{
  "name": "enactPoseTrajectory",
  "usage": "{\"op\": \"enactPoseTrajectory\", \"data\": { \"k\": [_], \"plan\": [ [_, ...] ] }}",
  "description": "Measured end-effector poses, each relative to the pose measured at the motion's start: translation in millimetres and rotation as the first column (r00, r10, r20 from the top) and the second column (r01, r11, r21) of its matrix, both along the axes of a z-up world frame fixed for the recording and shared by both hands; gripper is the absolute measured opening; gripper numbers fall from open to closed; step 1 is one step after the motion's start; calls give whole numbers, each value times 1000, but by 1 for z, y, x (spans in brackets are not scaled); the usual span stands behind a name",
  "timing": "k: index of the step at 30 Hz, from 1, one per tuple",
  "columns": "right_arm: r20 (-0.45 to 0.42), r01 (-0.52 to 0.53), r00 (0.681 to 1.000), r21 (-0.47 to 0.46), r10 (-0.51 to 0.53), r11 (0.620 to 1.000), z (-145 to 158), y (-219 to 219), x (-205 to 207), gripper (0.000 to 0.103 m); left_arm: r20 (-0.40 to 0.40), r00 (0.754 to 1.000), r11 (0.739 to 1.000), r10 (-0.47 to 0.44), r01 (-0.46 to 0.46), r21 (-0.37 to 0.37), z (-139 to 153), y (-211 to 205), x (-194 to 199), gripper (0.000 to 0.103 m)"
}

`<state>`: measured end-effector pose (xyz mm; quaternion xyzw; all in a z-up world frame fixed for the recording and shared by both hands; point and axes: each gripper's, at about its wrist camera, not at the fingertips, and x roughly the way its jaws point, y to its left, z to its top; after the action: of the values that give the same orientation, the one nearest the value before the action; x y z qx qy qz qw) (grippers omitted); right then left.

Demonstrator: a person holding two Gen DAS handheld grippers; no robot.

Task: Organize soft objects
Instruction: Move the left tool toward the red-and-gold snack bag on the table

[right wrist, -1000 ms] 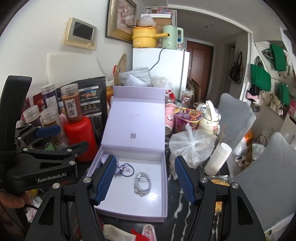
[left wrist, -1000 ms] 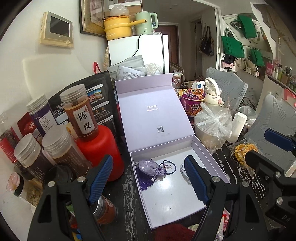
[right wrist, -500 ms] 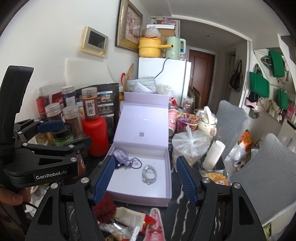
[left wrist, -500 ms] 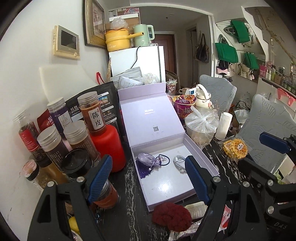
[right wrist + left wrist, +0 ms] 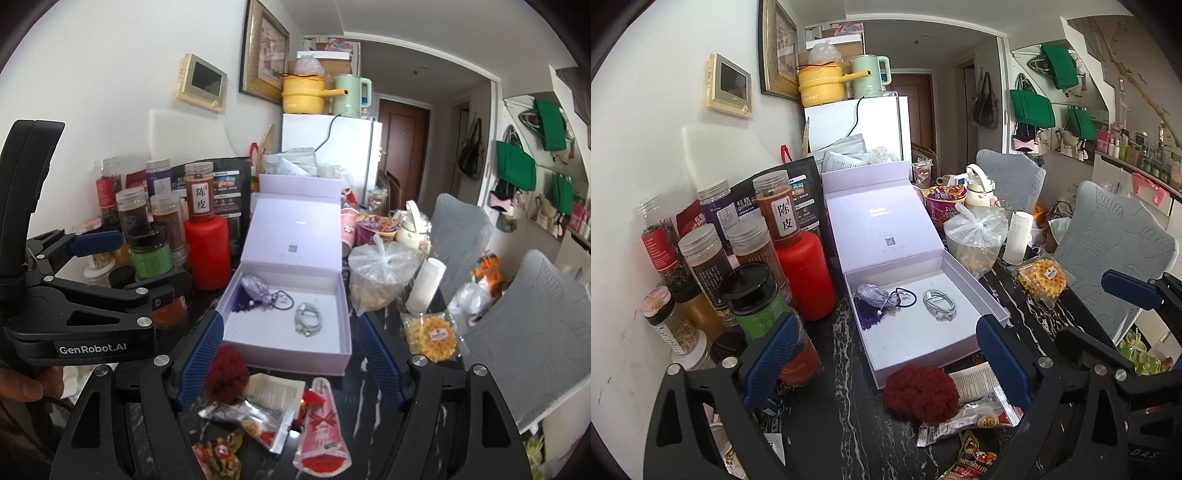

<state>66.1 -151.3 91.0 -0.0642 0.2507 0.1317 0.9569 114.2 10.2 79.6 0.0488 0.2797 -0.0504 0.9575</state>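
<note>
An open lilac box point(image 5: 982, 295) point(image 5: 343, 321) sits on the dark marble table. Inside lie a purple drawstring pouch point(image 5: 873, 295) point(image 5: 255, 290), a dark hair tie point(image 5: 907, 297) point(image 5: 282, 298) and a coiled white cable point(image 5: 940, 304) point(image 5: 308, 319). A dark red fluffy scrunchie point(image 5: 921, 391) point(image 5: 225, 373) lies on the table just in front of the box. My left gripper point(image 5: 886, 365) is open and empty, above the scrunchie. My right gripper point(image 5: 290, 365) is open and empty, beside the scrunchie; the left gripper point(image 5: 122, 258) shows at its left.
Spice jars point(image 5: 746, 254) and a red bottle point(image 5: 805, 273) crowd the left. A tied plastic bag point(image 5: 975, 236), paper roll point(image 5: 1017, 236) and waffle pack point(image 5: 1041, 278) stand right of the box. Snack packets point(image 5: 321, 428) lie at the front. Grey chairs point(image 5: 1108, 251) stand right.
Both grippers have pulled back and up from the box. The red scrunchie and the snack packets have come into view in front of the box. Both stay open.
</note>
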Motion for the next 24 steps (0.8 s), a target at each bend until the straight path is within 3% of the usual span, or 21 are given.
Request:
{"op": "enactPoseTrajectory", "data": {
  "k": [15, 24],
  "plan": [
    [-44, 3, 999, 7, -3, 1000, -36, 6, -31, 77, -57, 998, 1000, -14, 14, -15, -37, 10, -32, 98],
    [-117, 14, 993, 11, -13, 1000, -68, 8, -38, 77, -125, 992, 999, -28, 22, -46, -68, 19, -41, 98]
  ]
}}
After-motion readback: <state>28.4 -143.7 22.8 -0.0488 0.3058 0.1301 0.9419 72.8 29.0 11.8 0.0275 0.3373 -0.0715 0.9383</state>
